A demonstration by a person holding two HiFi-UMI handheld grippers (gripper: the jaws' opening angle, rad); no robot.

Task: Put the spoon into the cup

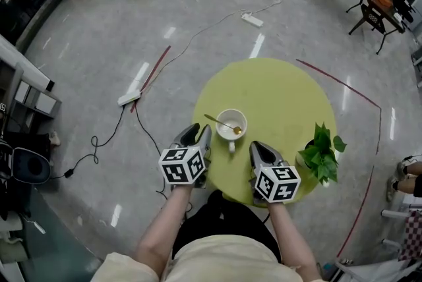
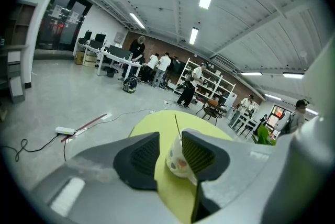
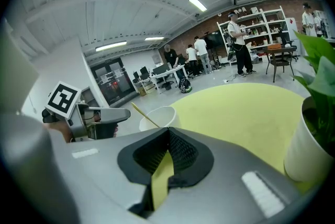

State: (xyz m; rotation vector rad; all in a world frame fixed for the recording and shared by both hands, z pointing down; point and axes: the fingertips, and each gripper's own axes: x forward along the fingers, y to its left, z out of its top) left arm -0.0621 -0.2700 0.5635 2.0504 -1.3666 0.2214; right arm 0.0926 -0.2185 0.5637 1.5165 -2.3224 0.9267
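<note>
Left gripper [image 1: 199, 131]: jaws wide, empty, at desk [image 1: 283, 86] edge. In its view, cup [image 1: 231, 122] half hidden behind one jaw. Spoon [image 1: 221, 122] in cup, handle over left rim. Right gripper [image 1: 258, 146]: jaws together, nothing held. Plant pot [image 3: 310, 144] cut off at frame edge.

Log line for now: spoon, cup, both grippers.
spoon: in cup | left gripper: open, empty, beside cup | right gripper: shut, empty
</note>
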